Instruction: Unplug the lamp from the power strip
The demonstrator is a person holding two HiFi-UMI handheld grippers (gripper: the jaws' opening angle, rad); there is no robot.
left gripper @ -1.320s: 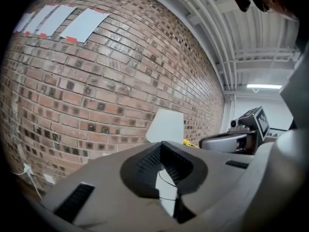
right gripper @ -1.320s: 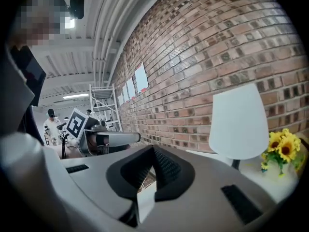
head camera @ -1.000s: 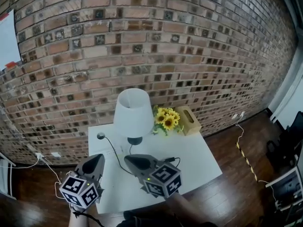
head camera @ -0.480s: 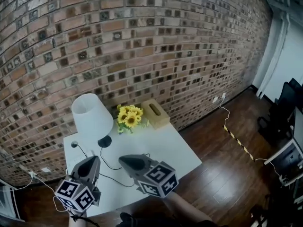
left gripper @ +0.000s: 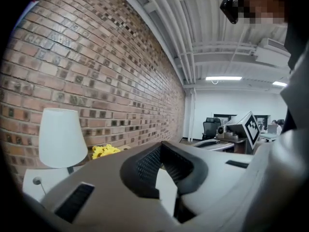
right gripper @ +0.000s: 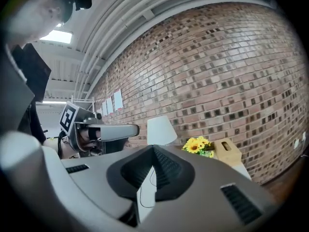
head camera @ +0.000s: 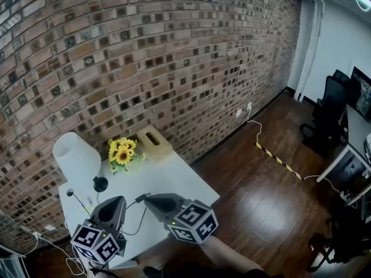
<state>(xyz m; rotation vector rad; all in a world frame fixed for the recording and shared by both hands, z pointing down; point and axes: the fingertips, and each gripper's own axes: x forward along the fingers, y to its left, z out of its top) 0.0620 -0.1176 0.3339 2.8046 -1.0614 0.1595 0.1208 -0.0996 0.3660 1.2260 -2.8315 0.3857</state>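
Over the near tabletop (head camera: 174,181), left gripper (head camera: 117,200) and right gripper (head camera: 148,200) fingers clenched, empty; lamp (head camera: 75,158) untouched, unplugging not started.

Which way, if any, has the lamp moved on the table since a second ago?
No. The lamp still stands beside the sunflowers at the table's wall side; only the view turned.
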